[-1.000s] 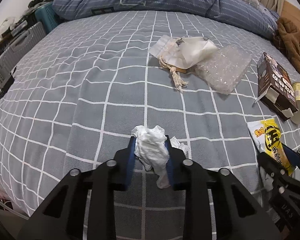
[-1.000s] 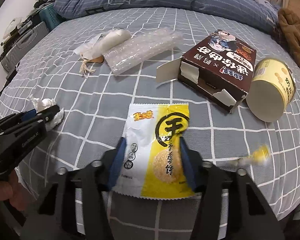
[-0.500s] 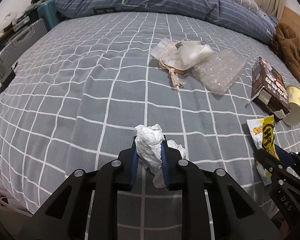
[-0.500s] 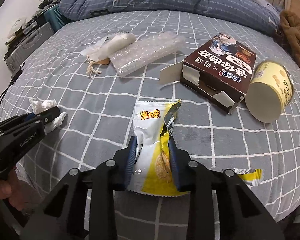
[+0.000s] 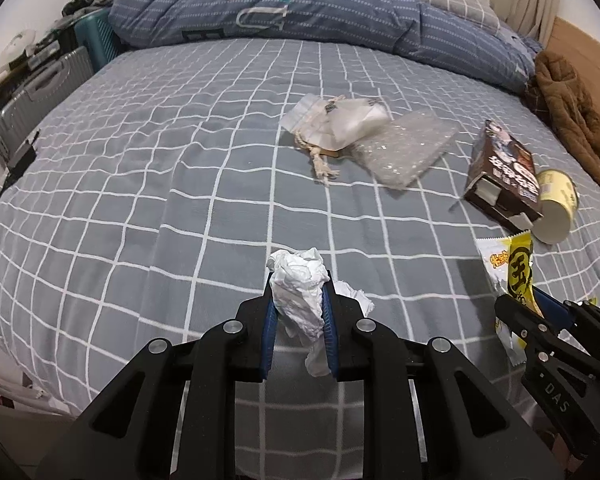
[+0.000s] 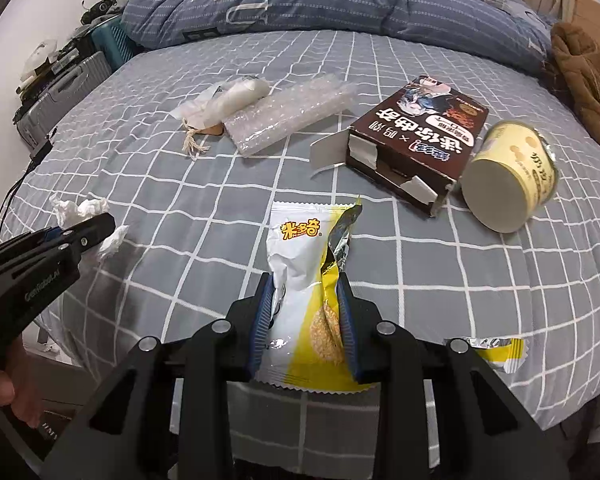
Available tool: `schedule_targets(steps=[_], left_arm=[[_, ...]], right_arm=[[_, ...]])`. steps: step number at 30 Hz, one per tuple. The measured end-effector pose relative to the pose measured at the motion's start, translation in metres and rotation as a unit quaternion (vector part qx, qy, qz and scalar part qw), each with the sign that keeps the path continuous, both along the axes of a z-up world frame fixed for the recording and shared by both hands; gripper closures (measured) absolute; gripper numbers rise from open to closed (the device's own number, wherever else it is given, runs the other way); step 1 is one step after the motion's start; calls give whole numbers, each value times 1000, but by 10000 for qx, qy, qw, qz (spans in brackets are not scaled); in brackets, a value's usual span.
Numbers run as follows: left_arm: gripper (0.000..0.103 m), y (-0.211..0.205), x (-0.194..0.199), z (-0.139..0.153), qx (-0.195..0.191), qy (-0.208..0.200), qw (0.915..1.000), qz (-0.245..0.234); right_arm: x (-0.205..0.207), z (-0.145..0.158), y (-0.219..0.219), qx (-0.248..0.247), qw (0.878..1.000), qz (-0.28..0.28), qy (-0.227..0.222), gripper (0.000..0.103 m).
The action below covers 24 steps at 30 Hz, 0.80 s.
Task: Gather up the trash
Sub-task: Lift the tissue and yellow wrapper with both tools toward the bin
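Left wrist view: grey checked bed, blue duvet along its far edge, suitcases beyond its left edge; left gripper clenched on crumpled tissue near the front edge. Right wrist view: right gripper, its jaws having just been closing, pinches the snack wrapper near the front edge; brown box, cup and bubble wrap lie mid-bed.

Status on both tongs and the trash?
Left tongs shut on crumpled tissue. Right tongs shut on snack wrapper. Box, cup, bubble wrap remain. Nothing blocking.
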<state>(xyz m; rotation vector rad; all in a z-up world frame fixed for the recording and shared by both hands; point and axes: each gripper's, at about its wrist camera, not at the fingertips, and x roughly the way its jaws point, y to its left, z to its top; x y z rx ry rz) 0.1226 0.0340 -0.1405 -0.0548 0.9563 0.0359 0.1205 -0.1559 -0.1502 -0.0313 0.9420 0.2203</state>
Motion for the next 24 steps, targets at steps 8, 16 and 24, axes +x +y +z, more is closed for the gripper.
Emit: schedule_targets(steps=[8, 16, 24], left_arm=[[84, -12, -20, 11, 30, -66, 9999, -72], [84, -18, -39, 24, 44, -150, 9998, -116], [83, -27, -58, 35, 40, -210, 9997, -153]], right_arm=[[-16, 13, -8, 51, 9999, -63, -93, 73], [-34, 28, -12, 86, 9997, -83, -203, 73], [-52, 41, -17, 105, 9995, -105, -292, 73]])
